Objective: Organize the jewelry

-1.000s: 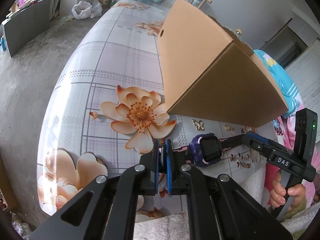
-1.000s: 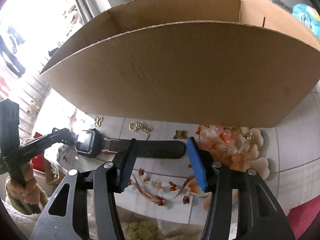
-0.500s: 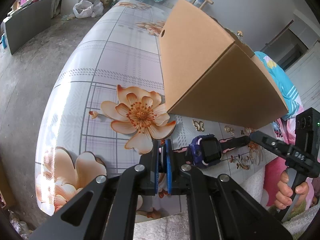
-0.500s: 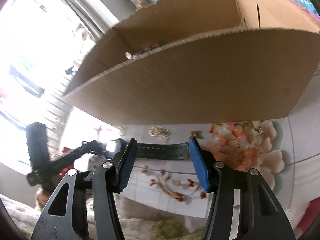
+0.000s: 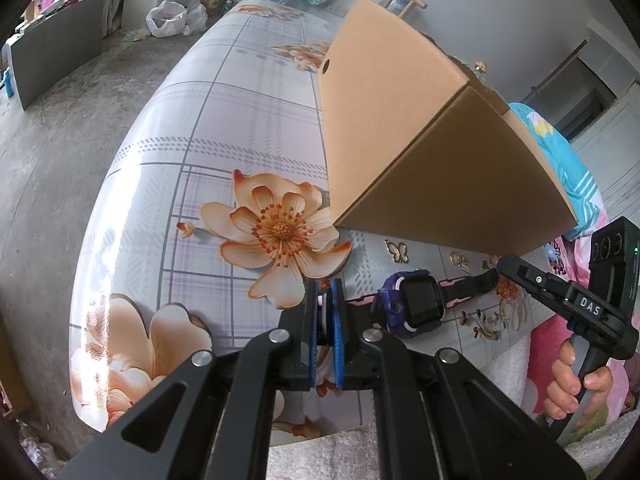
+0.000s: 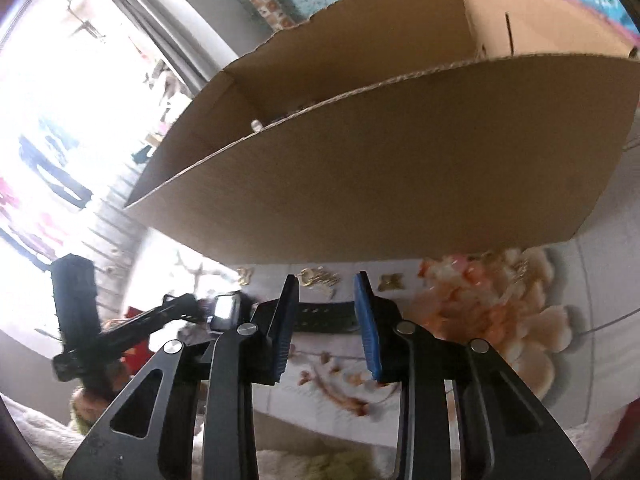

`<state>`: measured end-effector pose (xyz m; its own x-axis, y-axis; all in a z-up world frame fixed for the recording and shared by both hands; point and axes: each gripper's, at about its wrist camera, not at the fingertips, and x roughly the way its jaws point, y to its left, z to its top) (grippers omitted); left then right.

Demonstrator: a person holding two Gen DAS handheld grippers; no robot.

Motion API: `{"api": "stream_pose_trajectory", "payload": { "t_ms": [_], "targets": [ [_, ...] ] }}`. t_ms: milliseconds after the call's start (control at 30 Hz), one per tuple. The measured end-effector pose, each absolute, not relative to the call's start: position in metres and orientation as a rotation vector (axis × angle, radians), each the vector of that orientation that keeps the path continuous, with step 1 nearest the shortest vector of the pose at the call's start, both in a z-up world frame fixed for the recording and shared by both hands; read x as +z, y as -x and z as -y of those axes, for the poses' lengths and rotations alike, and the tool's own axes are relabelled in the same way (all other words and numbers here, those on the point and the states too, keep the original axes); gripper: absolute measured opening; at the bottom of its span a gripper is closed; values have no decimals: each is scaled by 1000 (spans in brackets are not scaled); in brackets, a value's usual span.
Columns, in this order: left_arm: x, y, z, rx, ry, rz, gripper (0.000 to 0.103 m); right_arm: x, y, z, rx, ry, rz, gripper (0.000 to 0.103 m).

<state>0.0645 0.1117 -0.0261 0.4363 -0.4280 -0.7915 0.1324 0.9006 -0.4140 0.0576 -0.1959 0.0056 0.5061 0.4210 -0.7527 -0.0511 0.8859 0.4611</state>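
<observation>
While the left tool [image 5: 326, 328] pinches the watch [image 5: 420, 306] strap, the right tool [image 6: 326, 316], just narrowing, straddles its other end.

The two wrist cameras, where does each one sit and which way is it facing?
Left wrist: on the left claw, looking down along the table past the box; the right claw and a hand show.
Right wrist: on the right claw, facing the box; its jaws have just been closing around the strap.
Shared: the watch, which the left claw holds by its strap.

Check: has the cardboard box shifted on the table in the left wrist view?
No. The cardboard box keeps its near corner beside the same printed flower.
</observation>
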Motion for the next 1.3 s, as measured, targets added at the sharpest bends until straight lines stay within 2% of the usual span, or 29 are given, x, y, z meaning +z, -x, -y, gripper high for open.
{"api": "stream_pose_trajectory", "payload": {
  "t_ms": [167, 300, 433, 733, 867, 1033, 1300],
  "targets": [
    [-26, -64, -111, -355, 309, -1066, 6, -1, -60, 197, 253, -421, -1001, 34],
    [-26, -65, -110, -355, 306, -1066, 6, -3, -59, 194, 272, -430, -1007, 46],
    [-26, -65, -109, -354, 304, -1066, 6, -14, -57, 193, 290, -464, -1039, 47],
    [-26, -66, -108, -363, 309, -1071, 6, 4, -63, 177, 365, -462, -1036, 46],
    [-25, -65, -100, -364, 286, -1065, 6, 9, -65, 159, 393, -408, -1031, 41],
    [-26, -66, -100, -368, 289, -1065, 6, 12, -62, 152, 294, -269, -1028, 40],
    [-26, -66, -100, -371, 292, -1062, 6, 6, -70, 152, 178, -120, -1064, 48]
  ]
}}
